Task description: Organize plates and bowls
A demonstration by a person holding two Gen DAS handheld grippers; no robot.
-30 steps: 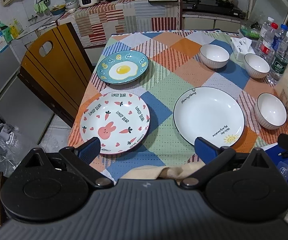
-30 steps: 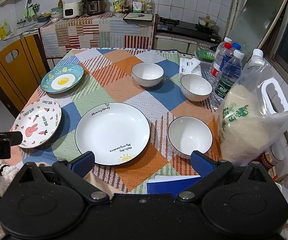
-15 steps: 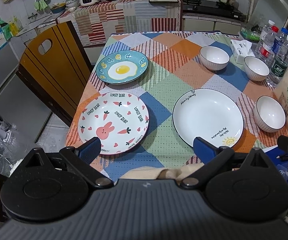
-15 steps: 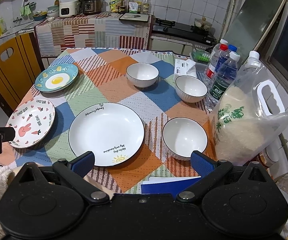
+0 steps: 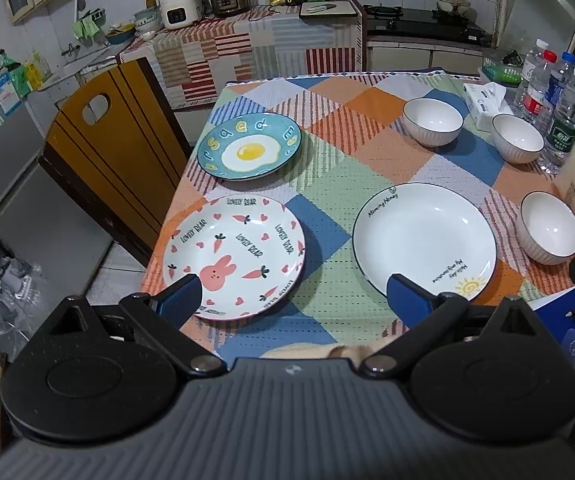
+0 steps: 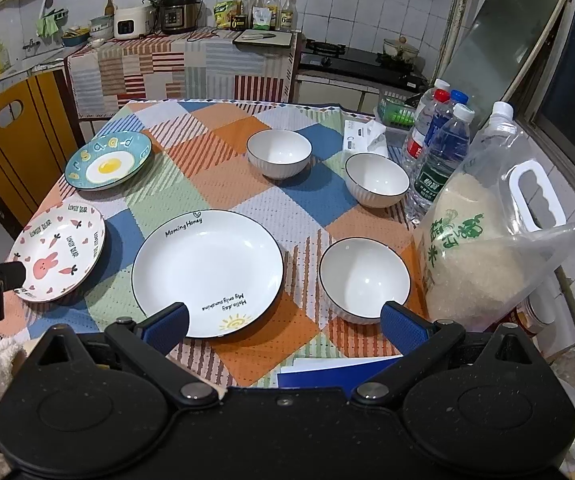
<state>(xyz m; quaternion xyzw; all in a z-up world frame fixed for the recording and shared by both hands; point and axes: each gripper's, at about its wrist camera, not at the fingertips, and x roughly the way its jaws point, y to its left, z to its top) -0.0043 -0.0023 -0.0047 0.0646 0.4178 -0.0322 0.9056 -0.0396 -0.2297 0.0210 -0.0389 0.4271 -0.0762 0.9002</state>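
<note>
Tabletop (image 6: pixel 223 152): three plates, three bowls spread singly around the white plate (image 6: pixel 207 272), none stacked; both hand-held grippers (image 5: pixel 291 296) (image 6: pixel 283 322) wide, empty.

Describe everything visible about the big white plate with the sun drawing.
The white plate is the largest dish on the table, round and shallow, glossy like glazed ceramic, with a thin dark line round its rim. Inside it carries black lettering, "Morning Honey", on the far side, more lettering and a small yellow sun on the near side. It is empty and lies flat on the patchwork tablecloth, apart from the bunny plate and the nearest white bowl. Nothing else touches it; both grippers are off it.
</note>
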